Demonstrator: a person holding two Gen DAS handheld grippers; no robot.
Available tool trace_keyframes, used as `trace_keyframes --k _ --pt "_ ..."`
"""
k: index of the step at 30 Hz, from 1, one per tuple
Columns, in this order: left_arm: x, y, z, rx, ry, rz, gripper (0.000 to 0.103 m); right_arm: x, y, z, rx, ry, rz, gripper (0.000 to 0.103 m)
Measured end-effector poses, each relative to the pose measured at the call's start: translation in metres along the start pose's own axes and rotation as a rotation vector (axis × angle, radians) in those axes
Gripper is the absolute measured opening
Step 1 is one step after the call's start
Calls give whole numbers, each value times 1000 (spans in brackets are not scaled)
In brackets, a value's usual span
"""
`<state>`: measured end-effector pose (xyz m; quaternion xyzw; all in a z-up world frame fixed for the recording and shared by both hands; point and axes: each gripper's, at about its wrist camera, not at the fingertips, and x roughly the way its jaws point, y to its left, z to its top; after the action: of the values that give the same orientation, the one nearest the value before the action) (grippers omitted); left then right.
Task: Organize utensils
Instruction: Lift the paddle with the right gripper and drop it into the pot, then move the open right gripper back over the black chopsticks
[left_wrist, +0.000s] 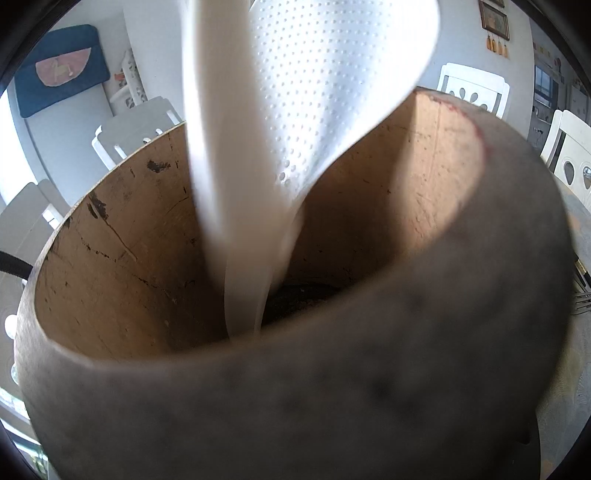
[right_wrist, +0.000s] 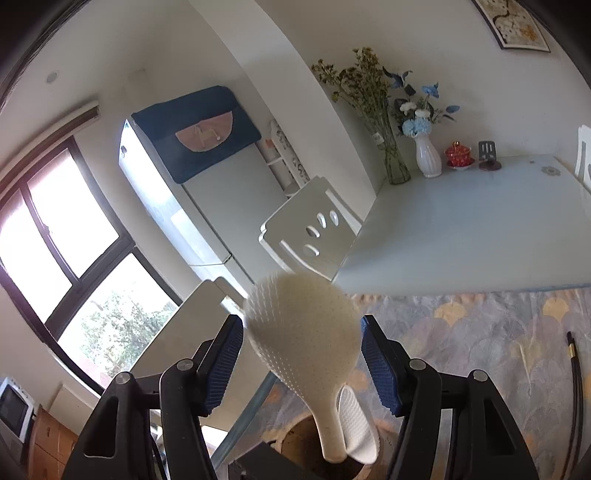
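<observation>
A round wooden utensil holder fills the left wrist view from very close, and its near rim is blurred. Two white rice paddles stand in it: one with a dotted face and one seen as a smooth white strip. The left gripper's fingers do not show. In the right wrist view my right gripper has its blue pads against both edges of a dotted white rice paddle. Its head is up and its handle reaches down into the holder. A second paddle leans just behind it.
The holder stands near the edge of a table with a patterned cloth. Black chopsticks lie at the right, with fork tines beside them. White chairs stand around. Vases with flowers are on a far pale surface.
</observation>
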<state>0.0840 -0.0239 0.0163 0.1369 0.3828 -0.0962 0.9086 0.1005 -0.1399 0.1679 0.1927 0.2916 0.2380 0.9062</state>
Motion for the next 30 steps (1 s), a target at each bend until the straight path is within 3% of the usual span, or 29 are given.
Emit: trace_keyframes --k 6,8,10,14,17,20,23,26,28,30 --pt "-1 1 -2 1 0 2 103 -16 -8 -13 18 138 44 64" --pt "-1 0 -2 1 1 1 103 -38 -16 -10 45 128 53 64" --pt "-1 -1 -2 1 1 1 103 -66 -21 -1 44 73 25 66" --pt "-1 -2 -2 2 1 2 103 -131 -32 27 -13 -70 -109 81" --pt "-1 -2 -2 2 1 1 103 -180 -40 50 -39 -169 -223 82" --pt "-1 -3 -2 3 1 2 103 -231 -47 63 -40 -299 -303 86" --pt "-1 -4 -2 4 1 4 103 -262 -54 66 -40 -374 -367 88" --pt "-1 -4 -2 4 1 3 103 -267 -68 63 -37 -350 -467 88" --pt "-1 -4 -2 4 1 3 103 -256 -84 55 -1 -282 -527 87" --pt "-1 -4 -2 4 1 3 103 -240 -104 43 51 -182 -559 64"
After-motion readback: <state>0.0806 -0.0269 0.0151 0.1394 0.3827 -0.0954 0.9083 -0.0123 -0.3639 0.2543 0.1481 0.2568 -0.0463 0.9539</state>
